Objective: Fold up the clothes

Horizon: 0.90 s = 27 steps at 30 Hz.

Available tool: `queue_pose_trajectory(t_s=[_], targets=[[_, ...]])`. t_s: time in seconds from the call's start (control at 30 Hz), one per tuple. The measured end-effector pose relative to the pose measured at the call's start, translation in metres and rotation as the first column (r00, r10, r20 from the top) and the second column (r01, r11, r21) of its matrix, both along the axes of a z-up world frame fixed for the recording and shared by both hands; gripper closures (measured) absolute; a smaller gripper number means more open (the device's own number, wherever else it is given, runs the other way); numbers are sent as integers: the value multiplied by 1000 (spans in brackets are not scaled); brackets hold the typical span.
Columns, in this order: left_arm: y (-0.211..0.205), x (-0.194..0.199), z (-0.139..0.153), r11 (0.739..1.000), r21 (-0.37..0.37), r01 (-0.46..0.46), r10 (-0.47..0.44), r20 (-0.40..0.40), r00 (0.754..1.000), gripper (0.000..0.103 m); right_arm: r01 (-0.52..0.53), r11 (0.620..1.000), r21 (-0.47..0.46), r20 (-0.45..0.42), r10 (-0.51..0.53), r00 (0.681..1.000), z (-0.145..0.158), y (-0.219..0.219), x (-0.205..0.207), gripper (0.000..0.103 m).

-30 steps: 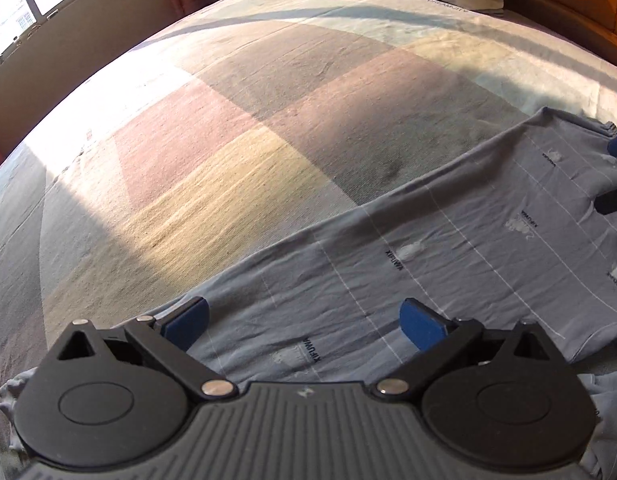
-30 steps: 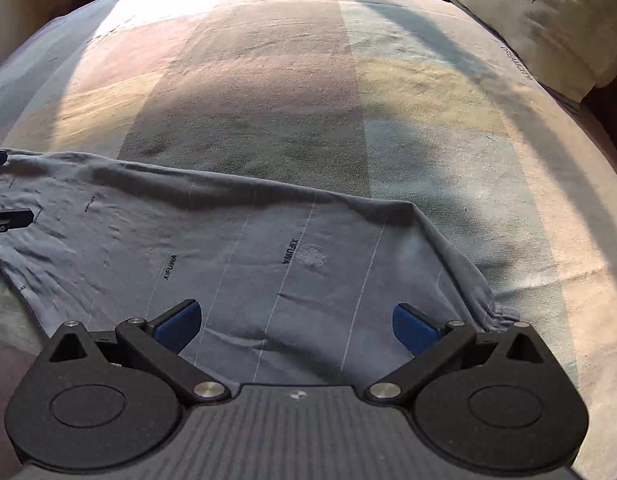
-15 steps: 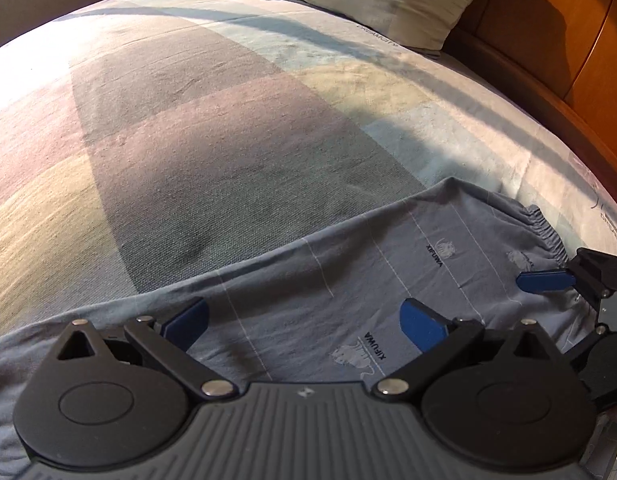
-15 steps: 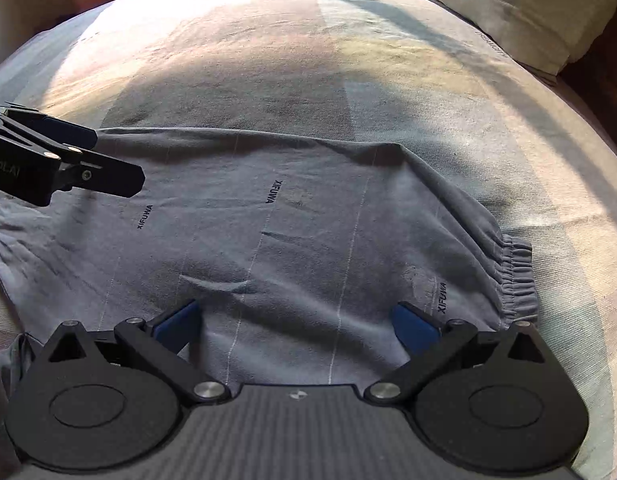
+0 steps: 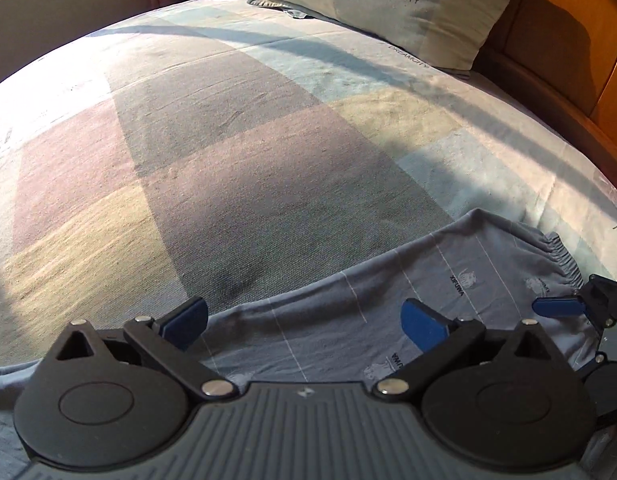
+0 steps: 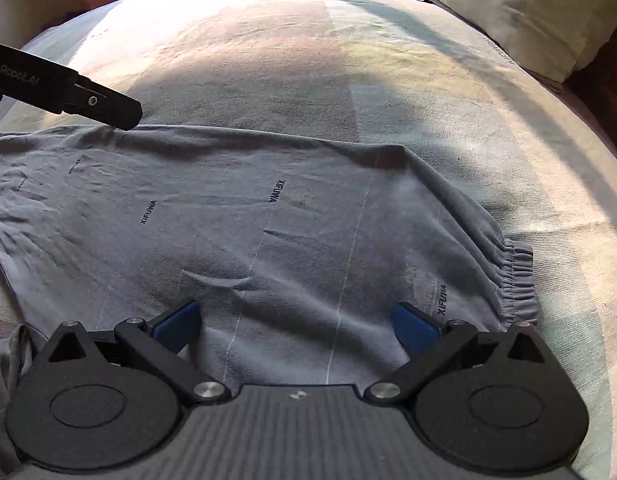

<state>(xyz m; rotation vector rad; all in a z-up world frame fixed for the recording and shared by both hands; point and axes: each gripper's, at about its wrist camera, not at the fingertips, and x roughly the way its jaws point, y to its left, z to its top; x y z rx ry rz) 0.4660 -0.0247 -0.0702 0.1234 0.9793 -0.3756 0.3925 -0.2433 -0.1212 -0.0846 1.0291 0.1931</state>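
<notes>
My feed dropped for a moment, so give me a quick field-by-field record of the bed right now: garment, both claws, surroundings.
garment: grey trousers, spread flat on the bed sheet
cuff: elastic cuff at right end
left claw: open, over the trousers, gripping nothing
right claw: open, over the trousers near the cuff
pillow: at the head of the bed

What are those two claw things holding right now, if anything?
Nothing. The left gripper and right gripper both stand open above the grey garment, which lies spread on the bed.

One grey garment (image 6: 268, 216), two grippers (image 5: 304, 322) (image 6: 296, 322), one pillow (image 5: 392, 4).
</notes>
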Motion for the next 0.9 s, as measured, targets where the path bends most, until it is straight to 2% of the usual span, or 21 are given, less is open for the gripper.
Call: queue_pose_trajectory(t_s=[0.13,0.3,0.33,0.63,0.8,0.9], targets=[[17,-24,-17,999,16,-30,31,-63,998,1,2,1000,-3,-8,-2,1000,0,1,1,0],[38,-20,-54,990,3,-142,141,-150,978,1,3,1000,-4,4,-3,1000,-1,0,-2,0],[41,-20,-56,987,-9,-159,156,-142,978,1,3,1000,-5,4,-3,1000,-1,0,-2,0],[39,-11,-57,987,18,-162,163,-163,973,1,3,1000,-11,-30,-3,1000,1,1,4,0],[28,-5,-53,978,79,-195,207,-186,961,2,0,1000,-12,-29,-1,1000,1,1,3,0],[27,-20,-40,977,46,-208,213,-187,959,2,-2,1000,-12,-35,2,999,2,1,4,0]])
